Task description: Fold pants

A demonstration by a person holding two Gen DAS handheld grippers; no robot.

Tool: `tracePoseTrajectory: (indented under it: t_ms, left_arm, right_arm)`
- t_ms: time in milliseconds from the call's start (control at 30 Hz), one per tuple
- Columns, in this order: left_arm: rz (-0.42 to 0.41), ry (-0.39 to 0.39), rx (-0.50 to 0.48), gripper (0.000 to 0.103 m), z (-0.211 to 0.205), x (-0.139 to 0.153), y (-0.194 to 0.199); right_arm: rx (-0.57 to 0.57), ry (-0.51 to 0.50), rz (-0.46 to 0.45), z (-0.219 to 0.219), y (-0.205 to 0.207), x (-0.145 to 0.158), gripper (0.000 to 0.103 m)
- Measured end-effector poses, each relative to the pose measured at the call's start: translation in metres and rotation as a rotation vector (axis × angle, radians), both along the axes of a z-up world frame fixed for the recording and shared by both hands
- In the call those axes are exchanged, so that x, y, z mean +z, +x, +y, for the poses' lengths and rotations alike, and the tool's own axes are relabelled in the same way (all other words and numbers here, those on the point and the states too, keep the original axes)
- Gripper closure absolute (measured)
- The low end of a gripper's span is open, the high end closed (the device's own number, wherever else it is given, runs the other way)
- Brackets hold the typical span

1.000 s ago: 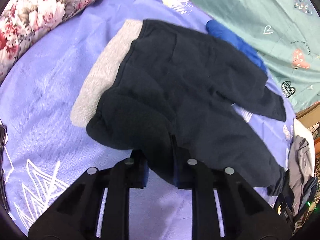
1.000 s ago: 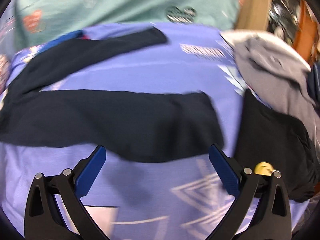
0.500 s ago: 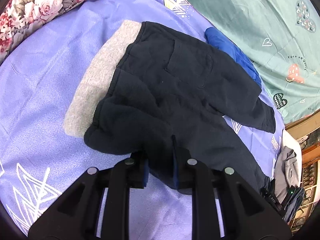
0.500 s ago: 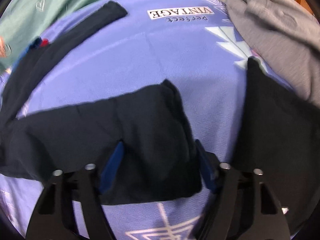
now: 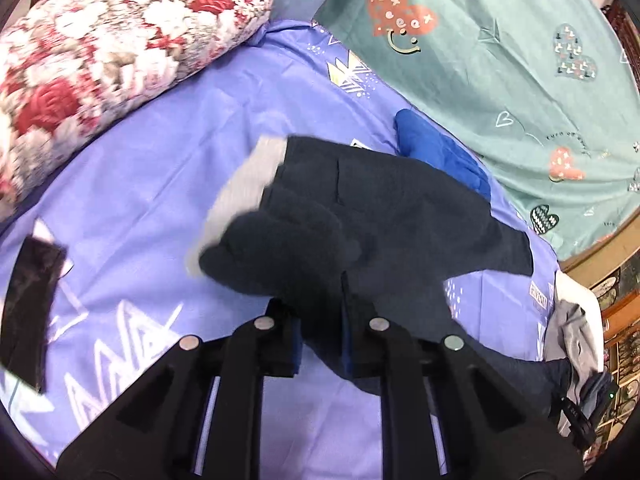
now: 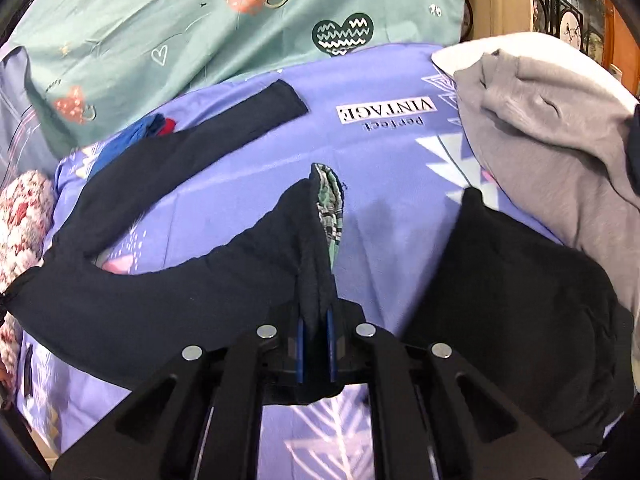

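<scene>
Pants, dark navy fleece (image 5: 400,216), spread on lilac printed bedsheet (image 5: 160,152): left tongs (image 5: 320,336) clenched on waist end, right tongs (image 6: 316,344) clenched on near leg's cuff. Far leg flat; folding barely begun, all folds remaining.

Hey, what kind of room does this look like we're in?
Most likely a bedroom: the pants lie on a purple printed bedsheet, with a floral pillow beside it and a pile of grey clothing waiting.

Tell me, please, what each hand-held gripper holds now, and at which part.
Both hold the dark pants. The left hand-held gripper pinches bunched fabric near the grey waistband. The right hand-held gripper pinches the hem end of one leg.
</scene>
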State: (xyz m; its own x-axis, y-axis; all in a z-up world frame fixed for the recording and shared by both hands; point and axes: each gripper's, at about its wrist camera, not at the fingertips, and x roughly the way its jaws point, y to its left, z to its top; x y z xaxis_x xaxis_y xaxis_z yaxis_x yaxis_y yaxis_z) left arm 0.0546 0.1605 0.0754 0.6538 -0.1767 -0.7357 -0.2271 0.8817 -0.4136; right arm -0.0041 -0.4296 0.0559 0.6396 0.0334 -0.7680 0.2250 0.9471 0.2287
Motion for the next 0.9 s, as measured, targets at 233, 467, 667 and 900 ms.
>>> tracePoseTrajectory:
  t_ms: [233, 467, 667, 900]
  left_arm:
    - [0.105, 0.074, -0.044, 0.088, 0.002, -0.035, -0.047]
    - [0.223, 0.151, -0.067, 0.049, 0.015, -0.054, -0.062]
    - [0.034, 0.274, -0.056, 0.022, 0.008, -0.004, -0.065]
    - [-0.021, 0.204, -0.067, 0.013, -0.024, -0.015, -0.007]
  right_arm:
    - [0.057, 0.006, 0.121, 0.006, -0.039, -0.051, 0.093]
    - [0.011, -0.187, 0.2, 0.01, -0.042, -0.069, 0.059]
    - [-0.108, -0.375, 0.094, 0.004, -0.003, -0.023, 0.043]
    - [-0.091, -0.315, -0.159, 0.023, 0.091, 0.027, 0.004]
